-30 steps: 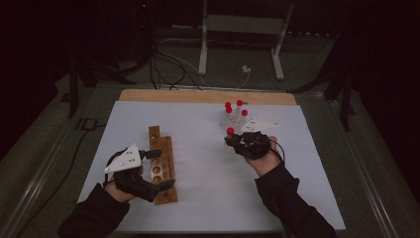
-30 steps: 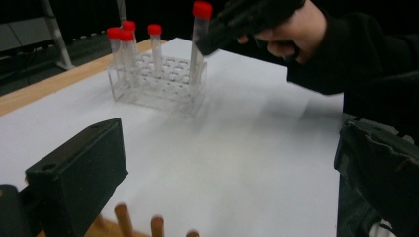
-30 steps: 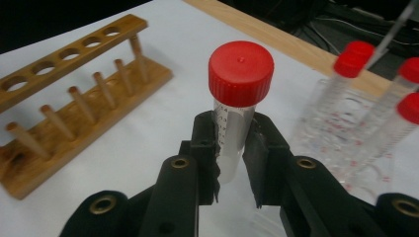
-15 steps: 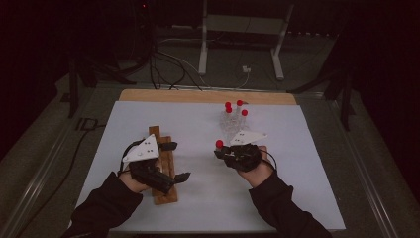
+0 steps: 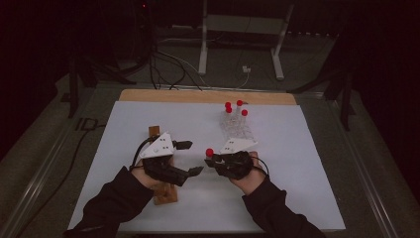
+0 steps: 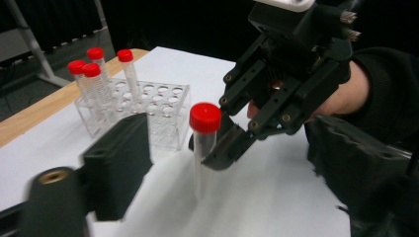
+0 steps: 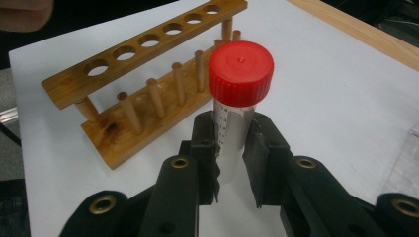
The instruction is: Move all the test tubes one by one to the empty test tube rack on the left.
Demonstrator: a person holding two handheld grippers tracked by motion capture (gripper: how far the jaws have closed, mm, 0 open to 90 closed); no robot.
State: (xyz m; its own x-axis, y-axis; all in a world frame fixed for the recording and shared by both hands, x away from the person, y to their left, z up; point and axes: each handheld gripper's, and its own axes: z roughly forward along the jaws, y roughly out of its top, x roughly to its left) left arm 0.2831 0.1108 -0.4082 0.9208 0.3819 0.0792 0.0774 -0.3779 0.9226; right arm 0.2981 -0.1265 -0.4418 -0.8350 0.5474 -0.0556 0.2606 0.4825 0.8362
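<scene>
While my right gripper [image 7: 232, 163] is clamped on the clear plastic tube with the red screw cap [image 7: 236, 98], its two black jaws pinch the tube's body just below the cap, so the tube stands upright with its long axis running straight up out of the jaws. From the high view that same gripper [image 5: 214, 161] sits just right of my left gripper [image 5: 190, 157], with the red cap between the two.

My left gripper [image 6: 197, 163] is partly open and has just been closing; the tube [image 6: 203, 148] stands between its jaws, and I see no pad pressing on it, so that gripper has hold of nothing yet. This is the relation the next move turns on, I judge: the tube lies dead ahead of the left gripper, upright, its lower half free below the right gripper's grip, and the left gripper is the nearer one to take it.

Just beyond the tube from my right gripper lies the wooden test-tube rack with a row of round holes and pegs [image 7: 148, 84], on the white bench [image 7: 341, 84], holes empty. Farther off, behind my right hand, stands the clear plastic rack [image 6: 158, 106] with more red-capped tubes [image 6: 94, 74] upright in it.
</scene>
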